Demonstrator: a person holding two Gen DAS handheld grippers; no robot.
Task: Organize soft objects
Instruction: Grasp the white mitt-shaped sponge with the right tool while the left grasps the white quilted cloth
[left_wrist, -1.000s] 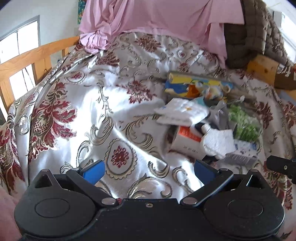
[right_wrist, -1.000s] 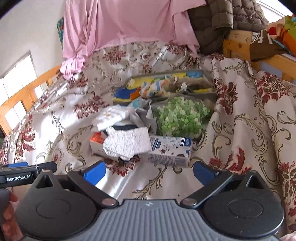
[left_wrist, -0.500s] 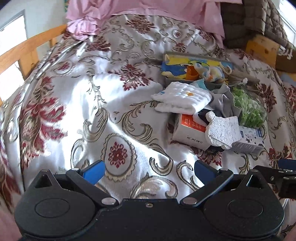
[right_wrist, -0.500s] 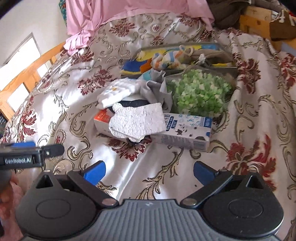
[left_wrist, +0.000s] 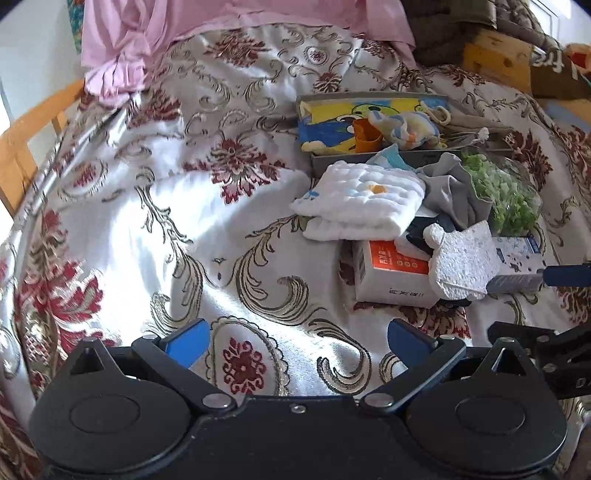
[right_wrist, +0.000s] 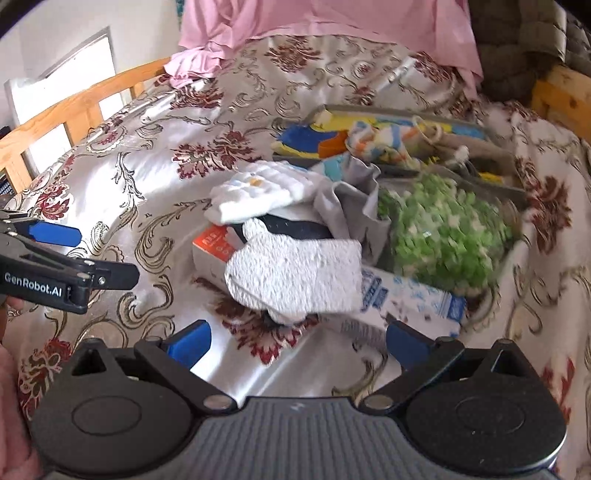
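A heap of soft things lies on the floral bedspread (left_wrist: 155, 206). On top sit a folded white quilted cloth (left_wrist: 360, 201) (right_wrist: 258, 192), a grey garment (left_wrist: 452, 195) (right_wrist: 351, 206) and a white textured mitt-shaped sponge (left_wrist: 461, 264) (right_wrist: 295, 275). Under them are an orange-and-white carton (left_wrist: 391, 273) (right_wrist: 212, 245) and a blue-printed carton (right_wrist: 410, 299). A bag of green bits (left_wrist: 506, 192) (right_wrist: 443, 232) lies to the right. My left gripper (left_wrist: 297, 338) is open over bare bedspread, left of the heap. My right gripper (right_wrist: 295, 338) is open just short of the sponge.
A grey tray (left_wrist: 369, 99) (right_wrist: 509, 188) behind the heap holds a yellow-and-blue cloth and a striped plush. Pink fabric (left_wrist: 221, 22) drapes the bed's far end. A wooden bed rail (right_wrist: 74, 107) runs along the left. A dark quilted blanket (right_wrist: 517, 44) lies at the back right.
Both grippers have moved forward towards the heap, which now looks larger. The right gripper has come close to the white sponge. Both stay open.
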